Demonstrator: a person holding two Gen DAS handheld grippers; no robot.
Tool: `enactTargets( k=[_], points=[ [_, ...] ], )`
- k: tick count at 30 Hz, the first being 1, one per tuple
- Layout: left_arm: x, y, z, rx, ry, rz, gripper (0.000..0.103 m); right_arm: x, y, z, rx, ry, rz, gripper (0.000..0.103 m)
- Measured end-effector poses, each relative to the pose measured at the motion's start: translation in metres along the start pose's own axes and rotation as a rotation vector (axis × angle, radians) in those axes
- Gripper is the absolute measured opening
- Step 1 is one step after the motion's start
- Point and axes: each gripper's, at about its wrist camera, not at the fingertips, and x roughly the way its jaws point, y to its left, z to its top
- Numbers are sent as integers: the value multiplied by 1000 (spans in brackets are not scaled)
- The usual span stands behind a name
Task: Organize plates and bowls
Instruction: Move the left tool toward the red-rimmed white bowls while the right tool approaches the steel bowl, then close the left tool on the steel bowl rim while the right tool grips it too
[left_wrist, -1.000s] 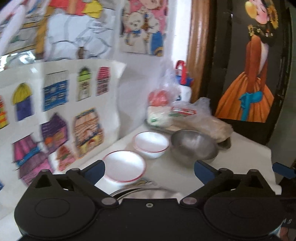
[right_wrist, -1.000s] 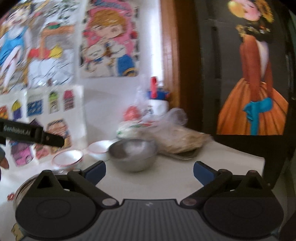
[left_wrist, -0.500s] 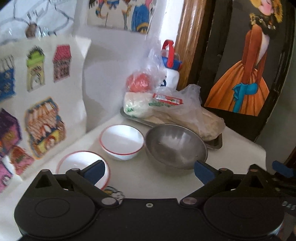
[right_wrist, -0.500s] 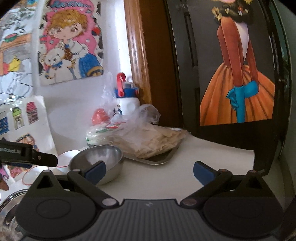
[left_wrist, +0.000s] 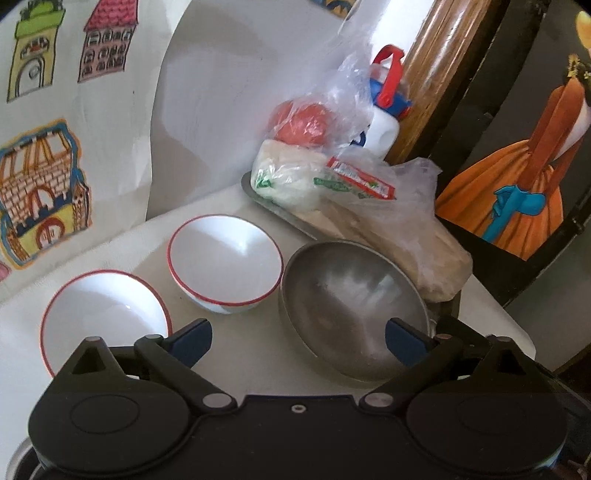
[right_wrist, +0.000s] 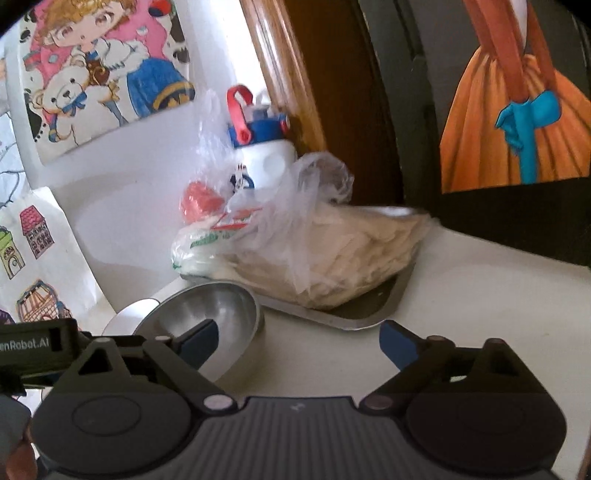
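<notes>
**Clerk:** Left wrist view first. What do you list?

**Operator:** Item one, my left gripper (left_wrist: 297, 341): jaws spread wide, nothing between them, nothing held. It hangs over the near part of the white table (left_wrist: 491, 306), tilted down. Item two, the steel bowl (left_wrist: 352, 308), right of centre, with my right blue pad in front of its near rim; whether they touch I cannot tell. Item three, a white bowl with a red rim (left_wrist: 225, 266), just left of the steel one, a narrow gap between them. Item four, a shallower red-rimmed dish (left_wrist: 105, 314), nearer and further left, partly behind my left finger. All three sit open side up and apart, so I judge nothing is stacked yet.

**Clerk:** And behind them?

**Operator:** A metal tray (left_wrist: 280, 214) at the far edge, loaded with bagged food (left_wrist: 373, 206), and a white bottle (left_wrist: 384, 125) against the wall (pushed back, I judge, to keep the front free).

**Clerk:** Right wrist view?

**Operator:** My right gripper (right_wrist: 297, 341): jaws wide but closing, with only bare table between them. The steel bowl (right_wrist: 207, 314) lies at the near left, behind my left pad; a sliver of white bowl (right_wrist: 129, 315) shows beyond it. The tray (right_wrist: 354, 317) sits far centre, heaped with the bags (right_wrist: 314, 243). The other gripper's body edges in from the left.

**Clerk:** Reading?

**Operator:** Both tools flank the steel bowl, likely to lift it.
</notes>
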Motion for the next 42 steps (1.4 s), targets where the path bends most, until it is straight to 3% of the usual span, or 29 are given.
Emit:
enactTargets(
  k=[6,12,14,16,21,22,27,33,42],
  points=[
    [7,0,0,-14,-2,-12,90,12,2,-3,1,32,10,83],
    [11,2,1,-29,8,-29,77,17,5,-6,10,43,41,62],
    [13,2,1,-36,12,-32,69,17,6,-6,17,47,53,55],
    [15,3,1,-39,20,-38,51,18,7,-5,28,50,73,42],
    [20,5,-1,-60,28,-45,30,17,11,-5,35,50,88,23],
    [21,6,-1,-63,30,-44,25,18,11,-5,39,53,93,23],
    [21,10,-2,-79,29,-50,22,21,7,-8,90,84,130,22],
    [16,8,-5,-66,26,-55,19,13,7,-13,95,77,103,17],
    [-17,-3,-22,-24,19,-93,19,-46,5,-25,88,50,96,17]
  ],
)
